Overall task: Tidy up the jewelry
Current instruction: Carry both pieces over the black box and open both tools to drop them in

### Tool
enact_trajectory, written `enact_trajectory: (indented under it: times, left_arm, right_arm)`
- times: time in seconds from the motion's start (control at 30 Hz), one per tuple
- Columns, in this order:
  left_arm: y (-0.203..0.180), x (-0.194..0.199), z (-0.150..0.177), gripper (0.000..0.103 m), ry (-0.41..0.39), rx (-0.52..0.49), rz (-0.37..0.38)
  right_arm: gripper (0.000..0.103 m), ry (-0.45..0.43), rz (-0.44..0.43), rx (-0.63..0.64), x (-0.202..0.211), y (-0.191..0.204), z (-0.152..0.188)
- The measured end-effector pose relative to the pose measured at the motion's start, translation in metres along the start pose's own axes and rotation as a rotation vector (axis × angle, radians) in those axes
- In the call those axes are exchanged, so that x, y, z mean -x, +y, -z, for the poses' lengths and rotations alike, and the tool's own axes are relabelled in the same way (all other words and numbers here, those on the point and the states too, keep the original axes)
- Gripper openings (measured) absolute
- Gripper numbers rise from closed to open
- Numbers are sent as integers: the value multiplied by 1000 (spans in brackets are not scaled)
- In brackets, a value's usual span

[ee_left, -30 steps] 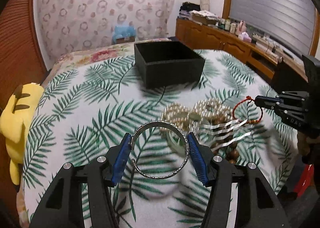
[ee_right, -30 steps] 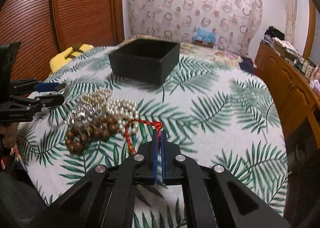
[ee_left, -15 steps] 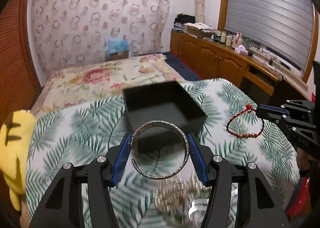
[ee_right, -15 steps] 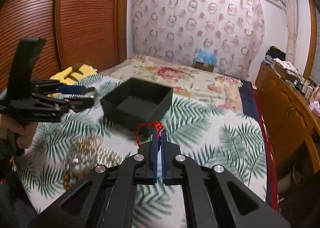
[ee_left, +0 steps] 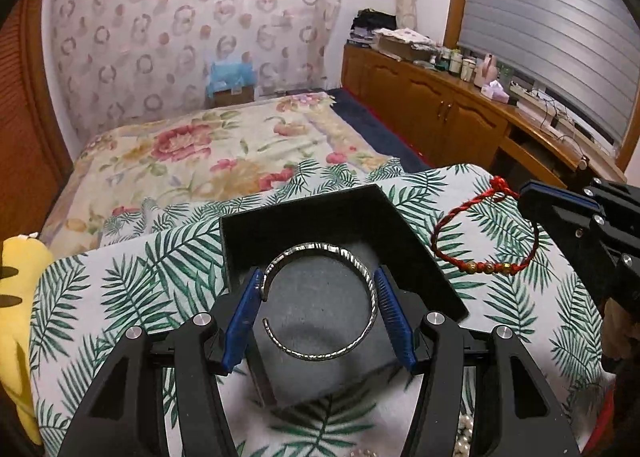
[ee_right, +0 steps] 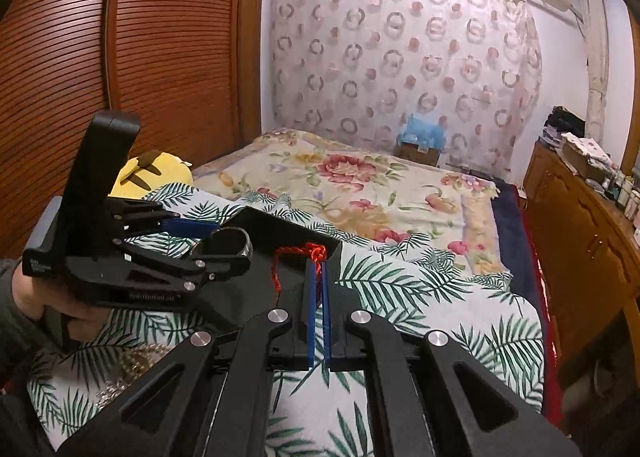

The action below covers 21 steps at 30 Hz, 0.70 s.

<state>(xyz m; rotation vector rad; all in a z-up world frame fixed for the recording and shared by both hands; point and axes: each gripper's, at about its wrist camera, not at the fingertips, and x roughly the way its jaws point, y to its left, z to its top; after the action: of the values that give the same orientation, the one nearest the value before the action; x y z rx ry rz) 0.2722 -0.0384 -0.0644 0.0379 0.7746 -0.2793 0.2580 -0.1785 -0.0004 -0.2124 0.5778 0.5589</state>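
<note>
- Now up off the leaf-print cloth point(ee_left: 120, 289) and over the black box point(ee_left: 304, 217), where a second ago both tools sat low by the pile of pearls and wooden beads; reads as the carry nearly done, release being the likely next step.
- Black box open-topped at centre in the left view, grey floor bare apart from what hangs above it; at 10 o'clock of the right tool's tips in the right view.
- Left gripper point(ee_left: 318, 311) spread about as wide as the silver bangle point(ee_left: 320, 303), blue pads bearing on its 3 and 9 o'clock sides, the ring's gap toward 8 o'clock; held above the box interior.
- Right gripper point(ee_right: 318, 311) pressed nearly together, pinching the knot of the red cord bracelet point(ee_left: 484, 237); loop dangling free at 3 o'clock of the box, apparently just outside its right wall, so a small move inward probably wanted before letting go.
- Pearls barely visible at 6 o'clock, left for later.
</note>
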Motion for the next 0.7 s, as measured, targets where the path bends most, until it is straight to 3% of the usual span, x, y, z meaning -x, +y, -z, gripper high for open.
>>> enact_trajectory:
  times: [0.17,0.53,0.7]
  left_arm:
    - [4,5,-4,62,-28,10,14]
    - [39,45,5,73,-86,82,-53]
    - [55,57,17,79,-95,129,-78]
  right_arm:
    - [3,21,-15,6,-18,0,-3]
    - [3,57,-95,18,-47,21,-5]
    - [4,116,-148,29,-66,35,-1]
